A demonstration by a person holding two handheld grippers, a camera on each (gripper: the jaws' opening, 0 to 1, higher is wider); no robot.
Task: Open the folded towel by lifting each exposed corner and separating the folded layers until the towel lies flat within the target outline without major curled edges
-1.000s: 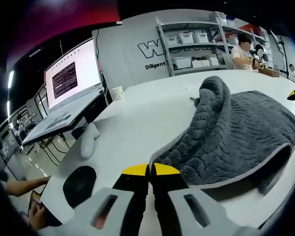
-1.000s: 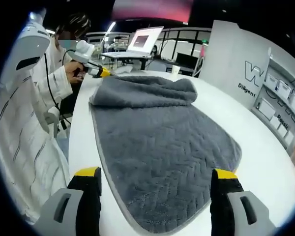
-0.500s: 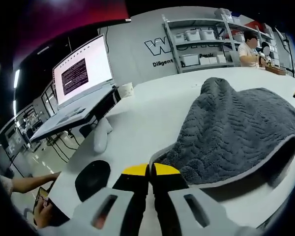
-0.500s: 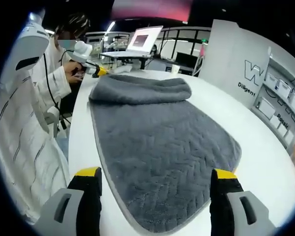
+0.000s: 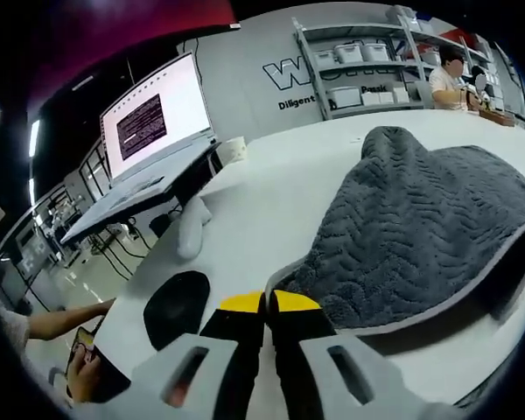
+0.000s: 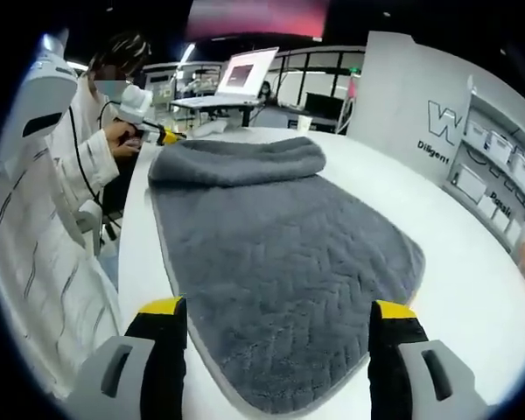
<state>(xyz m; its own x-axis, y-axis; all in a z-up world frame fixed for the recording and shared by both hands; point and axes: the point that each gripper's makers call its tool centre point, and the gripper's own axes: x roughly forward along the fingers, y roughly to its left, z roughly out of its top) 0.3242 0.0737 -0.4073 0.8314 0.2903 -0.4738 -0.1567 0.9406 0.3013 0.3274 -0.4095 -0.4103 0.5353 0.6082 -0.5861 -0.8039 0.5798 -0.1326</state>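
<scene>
Left gripper (image 5: 267,302), lower centre of left gripper view – jaws pinched tight on grey-trimmed corner of towel (image 5: 420,236), corner held raised off white table (image 5: 271,197); cloth runs right and up-frame from jaws. Right gripper (image 6: 278,308) spread wide, holding nothing; towel's near curved end (image 6: 280,262) lies between its 2 jaws. Long axis runs away up-frame to a rolled fold, upper left. Towel: dark grey, herringbone pile, mostly flat, far end bunched. Left is nearer the remaining fold, I judge.

The towel (image 6: 280,262) lies on the surface (image 6: 472,289), its far end doubled back on itself. Beyond that fold stands a laptop (image 6: 232,83); beside the fold's left, the left gripper (image 6: 162,136).
</scene>
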